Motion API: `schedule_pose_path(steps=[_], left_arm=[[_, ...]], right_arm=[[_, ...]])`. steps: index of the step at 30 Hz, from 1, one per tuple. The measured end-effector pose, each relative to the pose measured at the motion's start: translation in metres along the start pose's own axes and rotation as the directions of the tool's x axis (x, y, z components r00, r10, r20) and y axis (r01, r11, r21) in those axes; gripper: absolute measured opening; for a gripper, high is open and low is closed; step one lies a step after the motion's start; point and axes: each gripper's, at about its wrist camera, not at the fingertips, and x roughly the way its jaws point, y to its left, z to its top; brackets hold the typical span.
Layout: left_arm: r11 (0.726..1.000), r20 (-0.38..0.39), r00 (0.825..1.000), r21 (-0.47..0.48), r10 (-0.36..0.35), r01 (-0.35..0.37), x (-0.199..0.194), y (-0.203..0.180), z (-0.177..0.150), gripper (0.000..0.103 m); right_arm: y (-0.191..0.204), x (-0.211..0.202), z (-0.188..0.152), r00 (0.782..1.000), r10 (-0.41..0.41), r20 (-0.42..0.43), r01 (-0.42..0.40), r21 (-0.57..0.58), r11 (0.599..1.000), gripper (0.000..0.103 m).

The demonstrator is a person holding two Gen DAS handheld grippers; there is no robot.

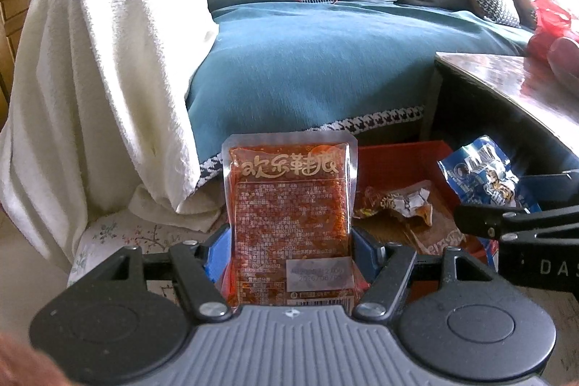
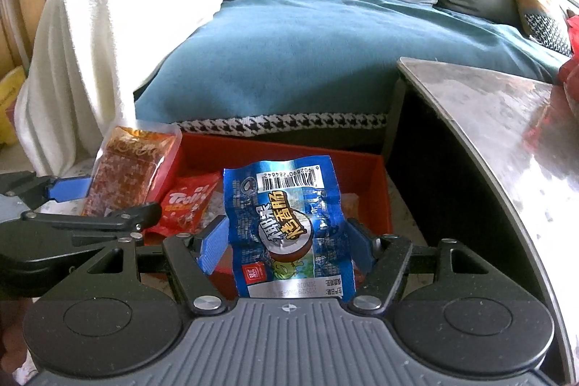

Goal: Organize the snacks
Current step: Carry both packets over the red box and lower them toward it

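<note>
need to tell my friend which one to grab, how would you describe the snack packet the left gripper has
Find the red box on the floor before the blue-covered sofa. Above its left end, the left hand-held gripper holds a clear packet upright. Unlike the crinkly blue packet beside it, it shows red chilli contents and pale lettering.

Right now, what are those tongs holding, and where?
Left tongs pinch the red spicy-snack pouch by its lower sides; right tongs pinch the crinkled blue wrapper likewise.

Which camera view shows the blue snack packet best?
The right wrist view: the blue snack packet fills the middle, held in the right tool, with its barcode and print clear. The left wrist view shows only its crumpled top at the right edge, small and partly hidden.
</note>
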Motion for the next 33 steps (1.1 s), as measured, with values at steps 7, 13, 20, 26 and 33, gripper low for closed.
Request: schedule_pose_path(steps=[7,13,20,26,33], left_arm=[[1.000,-0.010,1.000,-0.009,0.013,-0.013,0.019,-0.001,0.009,0.062],[1.000,-0.023,1.000,-0.024,0.014,-0.014,0.035,-0.003,0.015,0.062],[1.000,-0.053,0.998,-0.018,0.013,-0.014,0.059,-0.008,0.019,0.062],[1.000,-0.077,0.997,-0.014,0.017,-0.018,0.078,-0.010,0.021,0.062],[1.000,-0.102,0.995,-0.003,0.021,-0.022,0.097,-0.016,0.018,0.062]], right_arm=[[-0.005,0.020,0.013,1.000,-0.009,-0.006,0.009,0.002,1.000,0.075],[-0.015,0.046,0.019,0.999,-0.026,-0.039,0.027,0.019,0.999,0.075],[-0.020,0.072,0.020,0.997,-0.031,-0.073,0.034,0.031,0.999,0.075],[-0.025,0.091,0.020,0.993,-0.053,-0.101,0.057,0.029,0.998,0.075],[-0.029,0.108,0.015,0.989,-0.069,-0.133,0.073,0.029,0.997,0.075]])
